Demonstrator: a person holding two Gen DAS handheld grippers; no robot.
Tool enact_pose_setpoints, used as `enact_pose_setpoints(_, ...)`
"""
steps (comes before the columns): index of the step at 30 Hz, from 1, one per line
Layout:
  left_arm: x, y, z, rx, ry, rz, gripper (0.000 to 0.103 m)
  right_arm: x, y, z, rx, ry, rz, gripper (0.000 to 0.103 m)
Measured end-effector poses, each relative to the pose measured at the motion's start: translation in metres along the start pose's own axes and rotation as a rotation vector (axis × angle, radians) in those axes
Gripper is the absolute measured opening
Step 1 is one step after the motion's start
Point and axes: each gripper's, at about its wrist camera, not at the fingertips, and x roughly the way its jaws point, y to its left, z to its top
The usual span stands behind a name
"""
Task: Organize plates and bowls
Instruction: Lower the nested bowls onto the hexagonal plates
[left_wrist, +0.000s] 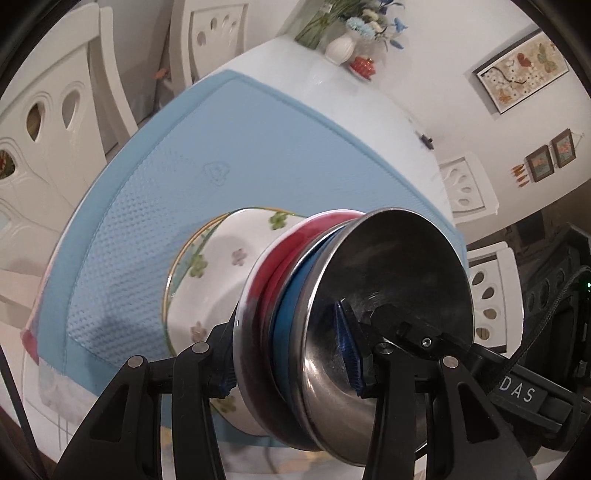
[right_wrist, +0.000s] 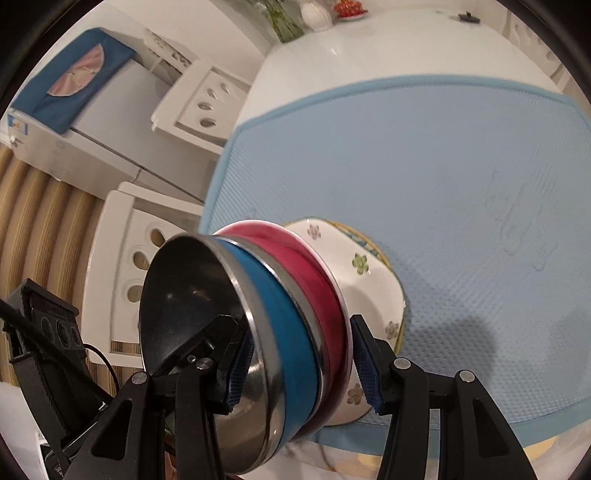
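- Two grippers, left gripper (left_wrist: 291, 365) and right gripper (right_wrist: 303, 369), are each clamping the nested stack's rims from opposite sides.
- Steel-rimmed blue bowl (right_wrist: 280, 332) and red bowl (right_wrist: 314, 266) are sitting inside the floral bowl (right_wrist: 369, 280), over the blue mat (right_wrist: 424, 166).
- Stacking is looking finished; placing the stack is remaining.

White letters "DAS" stand on a black block (left_wrist: 524, 395) at the lower right of the left wrist view; whatever precedes them is hidden. A small blue-edged sticker on the fridge (right_wrist: 17, 125) is too blurred to read.
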Motion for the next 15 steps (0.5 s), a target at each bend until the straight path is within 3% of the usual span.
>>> enact_pose_setpoints(15,0.010,0.014,0.004,0.042,0.053,-0.042,0.041,0.024,-0.014,-0.003,0.066,0.047,-0.026,0.050)
